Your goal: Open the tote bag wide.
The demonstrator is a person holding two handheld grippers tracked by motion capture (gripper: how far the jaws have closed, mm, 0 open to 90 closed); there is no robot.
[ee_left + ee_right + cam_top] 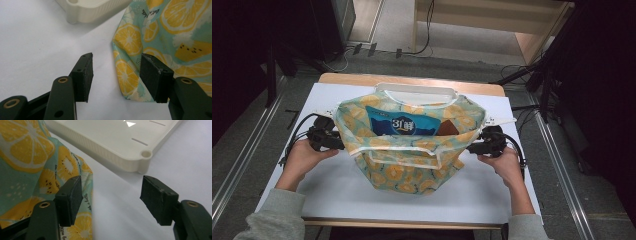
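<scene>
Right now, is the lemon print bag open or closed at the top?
Open. The lemon print bag has its mouth spread wide, and a blue packet shows inside it in the high view.

A white-topped bench [362, 200] with a wooden edge stands on a grey floor [242, 145]. Metal rails [247, 155] run along the floor on both sides of it. Behind the bench, black cables [362, 50] trail over the floor, and a pale wooden piece of furniture [492, 20] stands farther back. Dark equipment [287, 35] fills the left rear corner, and a black drape or shadow [602, 75] covers the right side. The light is even and soft
</scene>
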